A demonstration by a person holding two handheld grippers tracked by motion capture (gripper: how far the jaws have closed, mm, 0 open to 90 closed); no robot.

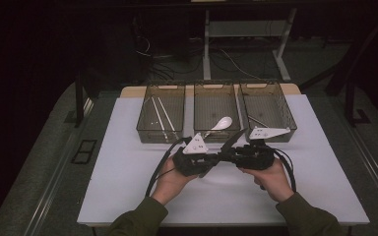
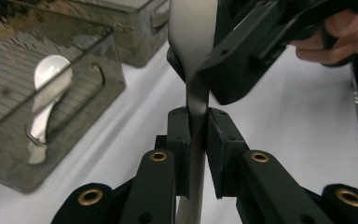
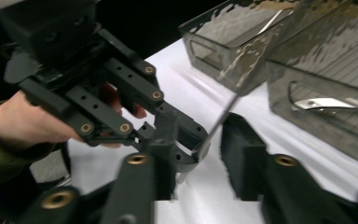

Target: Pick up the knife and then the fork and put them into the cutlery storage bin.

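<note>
Near the worktop's middle, your left gripper (image 2: 198, 135) is clamping a metal utensil (image 2: 192, 42); your right gripper (image 3: 200, 154) is standing unclenched around it, binning undone.

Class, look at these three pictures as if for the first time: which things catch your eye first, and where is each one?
At the middle of the white table, two hands bring a left claw and a right claw together around one thin metal utensil; the left claw's pads pinch its handle. Behind them stand three smoky clear bins in a row, and a white spoon lies in the middle one.
</note>
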